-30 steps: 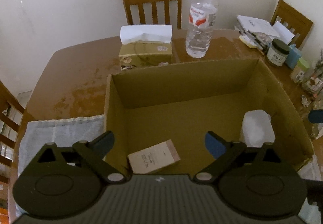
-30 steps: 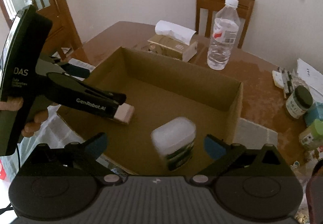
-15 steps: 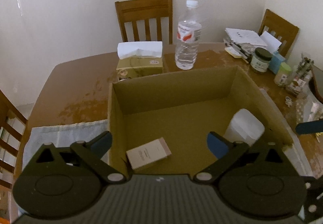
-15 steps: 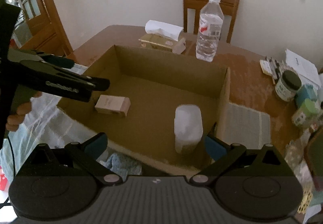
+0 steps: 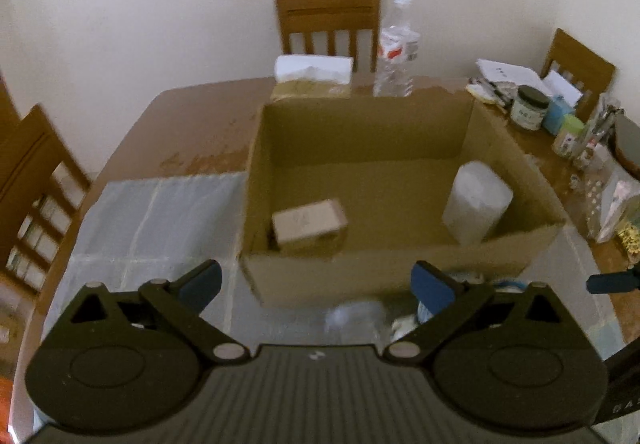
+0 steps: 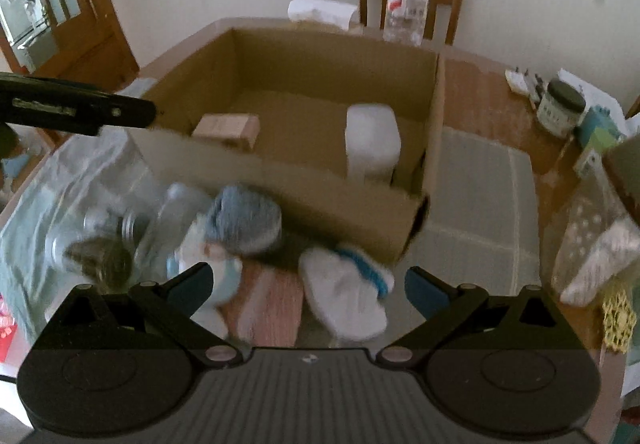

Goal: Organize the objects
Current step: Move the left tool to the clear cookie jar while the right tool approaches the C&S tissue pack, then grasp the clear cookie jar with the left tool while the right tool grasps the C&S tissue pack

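Observation:
An open cardboard box [image 5: 400, 276] [image 6: 304, 183] stands on the table. Inside lie a small tan carton [image 5: 308, 224] [image 6: 228, 127] at the left and a white plastic container [image 5: 478, 201] [image 6: 372, 141] at the right. My left gripper [image 5: 316, 282] is open and empty, held in front of the box's near wall. My right gripper [image 6: 306, 286] is open and empty above the items in front of the box: a white and blue cloth item [image 6: 344, 290], a blue knitted item [image 6: 246, 217] and a clear glass jar [image 6: 104, 244]. The left gripper's finger [image 6: 76, 109] shows at the left of the right wrist view.
A tissue box [image 5: 312, 81] and a water bottle [image 5: 396, 47] stand behind the cardboard box. Jars and small clutter [image 5: 560, 119] crowd the right side. A pale placemat [image 5: 152, 211] lies at the left. Wooden chairs [image 5: 328, 23] surround the table.
Both grippers have pulled back and up from the box. The white container, in the air between the right fingers a second ago, now stands in the box. The items in front of the box have come into view.

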